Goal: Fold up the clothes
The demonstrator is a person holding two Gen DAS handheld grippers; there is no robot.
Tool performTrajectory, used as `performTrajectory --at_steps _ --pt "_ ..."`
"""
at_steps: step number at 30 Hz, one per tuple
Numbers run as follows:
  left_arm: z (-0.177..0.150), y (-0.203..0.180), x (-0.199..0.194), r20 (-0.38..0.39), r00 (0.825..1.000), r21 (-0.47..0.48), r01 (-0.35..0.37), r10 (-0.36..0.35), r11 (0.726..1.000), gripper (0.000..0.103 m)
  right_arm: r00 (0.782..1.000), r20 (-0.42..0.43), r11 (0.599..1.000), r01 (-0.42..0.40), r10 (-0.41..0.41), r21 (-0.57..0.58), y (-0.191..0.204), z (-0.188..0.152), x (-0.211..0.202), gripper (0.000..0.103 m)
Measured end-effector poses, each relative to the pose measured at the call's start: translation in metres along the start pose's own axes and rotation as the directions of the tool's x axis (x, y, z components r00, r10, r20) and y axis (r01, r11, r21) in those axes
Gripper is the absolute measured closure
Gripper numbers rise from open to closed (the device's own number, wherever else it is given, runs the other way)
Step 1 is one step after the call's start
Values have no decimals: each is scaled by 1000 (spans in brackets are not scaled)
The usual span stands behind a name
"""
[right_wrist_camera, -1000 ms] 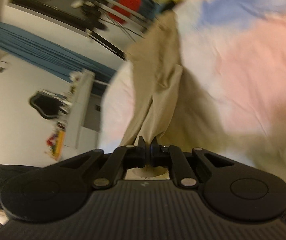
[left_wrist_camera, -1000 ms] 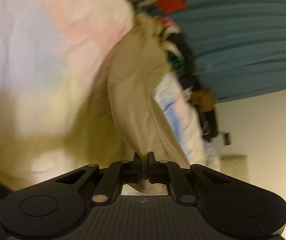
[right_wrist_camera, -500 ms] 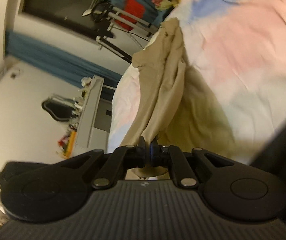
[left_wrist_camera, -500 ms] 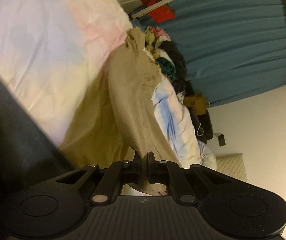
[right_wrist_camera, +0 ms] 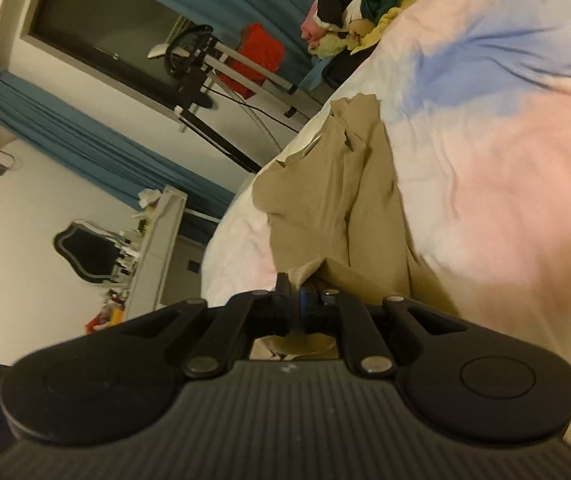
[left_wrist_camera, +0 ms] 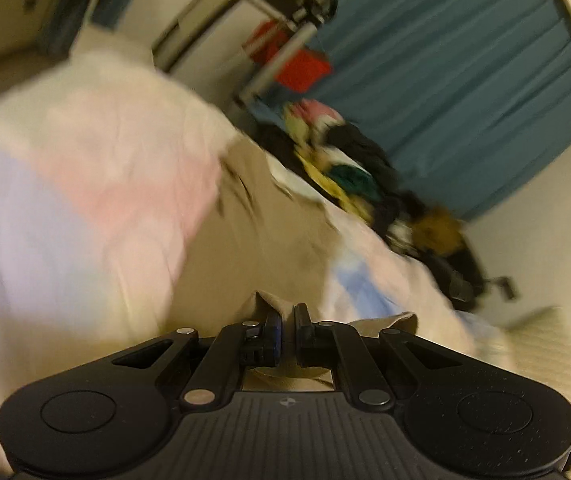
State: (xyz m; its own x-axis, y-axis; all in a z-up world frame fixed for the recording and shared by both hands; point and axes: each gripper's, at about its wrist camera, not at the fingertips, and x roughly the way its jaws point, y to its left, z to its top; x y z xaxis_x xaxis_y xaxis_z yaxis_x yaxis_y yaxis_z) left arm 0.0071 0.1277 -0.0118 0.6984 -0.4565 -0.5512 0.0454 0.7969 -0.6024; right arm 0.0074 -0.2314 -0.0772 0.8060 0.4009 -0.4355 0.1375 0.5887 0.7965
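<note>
i see my left gripper (left_wrist_camera: 287,318) clamped on a pinch of the tan garment (left_wrist_camera: 269,232), jaws nearly together with the cloth between them. my right gripper (right_wrist_camera: 294,294) is pinched on another edge of the same tan garment (right_wrist_camera: 337,204). the garment stretches away from both claws across the pastel bedspread (right_wrist_camera: 505,152), its far end lying near the bed's edge. a pile of mixed clothes (left_wrist_camera: 345,176) sits beyond it, by the blue curtain (left_wrist_camera: 465,80). the left view is blurred.

Tan garment (right_wrist_camera: 337,208), creased, stretched along pastel bedspread (right_wrist_camera: 505,140); near edge lifted, bunched.
</note>
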Motion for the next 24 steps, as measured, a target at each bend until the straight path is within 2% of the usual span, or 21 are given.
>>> performTrajectory --at_steps 3,7,13,20,24 --pt "14 0 28 25 1000 36 -16 15 999 97 999 10 999 36 -36 -35 -3 14 30 95" --pt "20 2 72 61 998 114 -31 24 993 97 999 10 998 43 -43 -49 -23 26 65 95" --pt "23 9 141 118 991 241 -88 61 966 97 997 11 985 79 -79 -151 -40 40 118 95" --pt "21 33 216 62 985 279 -171 159 945 97 990 -12 961 133 -140 -243 -59 45 168 95" --pt "19 33 224 57 983 301 -182 173 936 96 980 -24 926 181 -200 -333 -57 38 182 95"
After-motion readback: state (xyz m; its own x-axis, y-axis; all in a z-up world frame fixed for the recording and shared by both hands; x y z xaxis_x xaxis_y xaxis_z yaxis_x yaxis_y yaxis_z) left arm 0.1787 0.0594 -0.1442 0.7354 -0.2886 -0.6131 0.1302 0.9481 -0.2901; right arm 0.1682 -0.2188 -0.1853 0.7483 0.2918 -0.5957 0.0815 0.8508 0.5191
